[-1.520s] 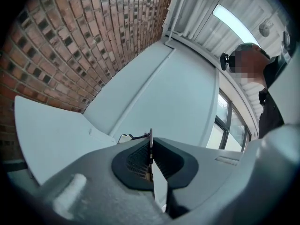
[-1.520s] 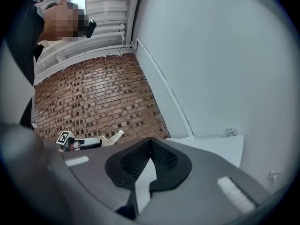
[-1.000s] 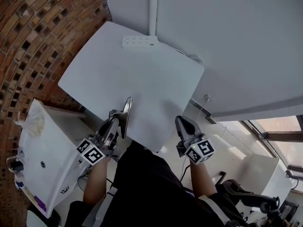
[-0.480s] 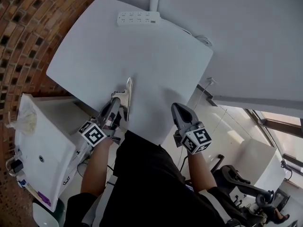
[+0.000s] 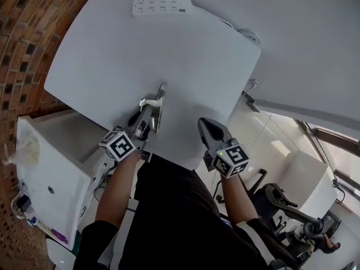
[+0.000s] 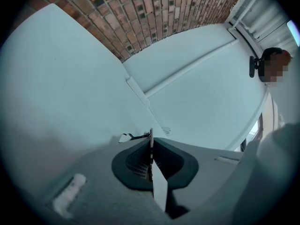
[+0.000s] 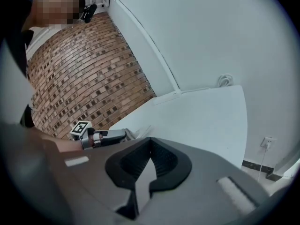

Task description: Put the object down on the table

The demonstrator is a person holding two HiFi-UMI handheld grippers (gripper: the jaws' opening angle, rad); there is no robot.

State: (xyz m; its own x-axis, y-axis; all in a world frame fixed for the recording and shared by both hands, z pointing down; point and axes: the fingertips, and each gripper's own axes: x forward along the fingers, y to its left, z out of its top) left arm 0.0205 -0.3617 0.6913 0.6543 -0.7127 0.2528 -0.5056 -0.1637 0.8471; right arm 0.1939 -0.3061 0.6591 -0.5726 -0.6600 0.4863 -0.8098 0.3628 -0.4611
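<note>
White bench (image 5: 185, 55), brick wall (image 5: 22, 49) behind. Left claw (image 5: 147, 117) clamped on thin metal plate (image 5: 160, 100), held on edge over bench's near side; contact with bench unclear. Right claw (image 5: 203, 126) closed, empty. Plate judged light, stiff, slick, tip-prone: pinch flat faces.

Object (image 5: 160, 107): thin, flat, silvery, small tab on one side | pose: upright, on edge | state: clamped in left gripper (image 5: 147, 116) | location: over near part of white table (image 5: 112, 55), contact not discernible
</note>
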